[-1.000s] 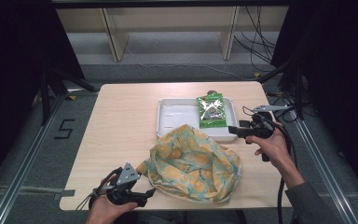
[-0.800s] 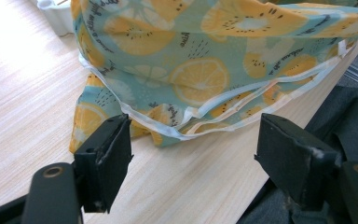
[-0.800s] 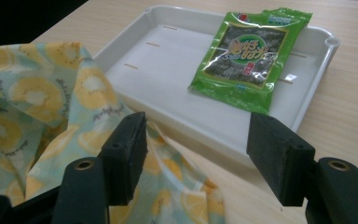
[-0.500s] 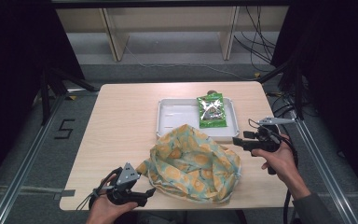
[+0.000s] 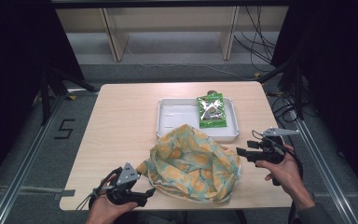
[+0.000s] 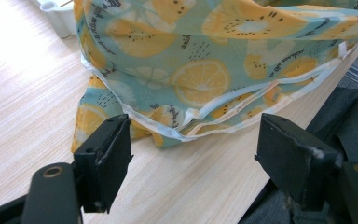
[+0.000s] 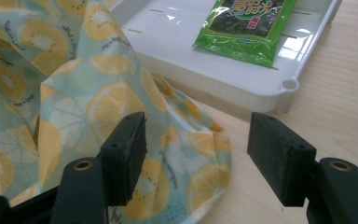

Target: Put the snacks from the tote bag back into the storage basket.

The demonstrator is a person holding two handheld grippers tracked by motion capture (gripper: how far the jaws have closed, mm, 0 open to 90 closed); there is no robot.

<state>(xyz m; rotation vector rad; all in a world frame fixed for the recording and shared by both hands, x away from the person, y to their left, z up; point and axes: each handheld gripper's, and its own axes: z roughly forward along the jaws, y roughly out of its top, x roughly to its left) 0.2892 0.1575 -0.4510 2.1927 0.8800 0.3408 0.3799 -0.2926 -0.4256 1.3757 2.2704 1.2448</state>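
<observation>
A soft, matt cloth bag (image 5: 193, 163) printed with lemons and kiwi slices, its edges bound in white tape, lies crumpled on a pale wood-grain table (image 5: 121, 121) with a smooth, low-sheen finish. Beside it, a glossy white plastic tray (image 5: 175, 116) catches the light and holds a shiny green foil packet (image 5: 210, 110). The gripper pads (image 7: 126, 149) look matt black and slightly rough.

A large dark "5" (image 5: 64, 129) is marked on the grey floor, well off to the side of the left claw (image 5: 145, 196). The green packet (image 7: 244, 25) beyond the right claw (image 7: 196, 158) carries dark print too small to read, and the lemon-print cloth (image 6: 214, 60) ahead of the left claw bears small illegible script.
</observation>
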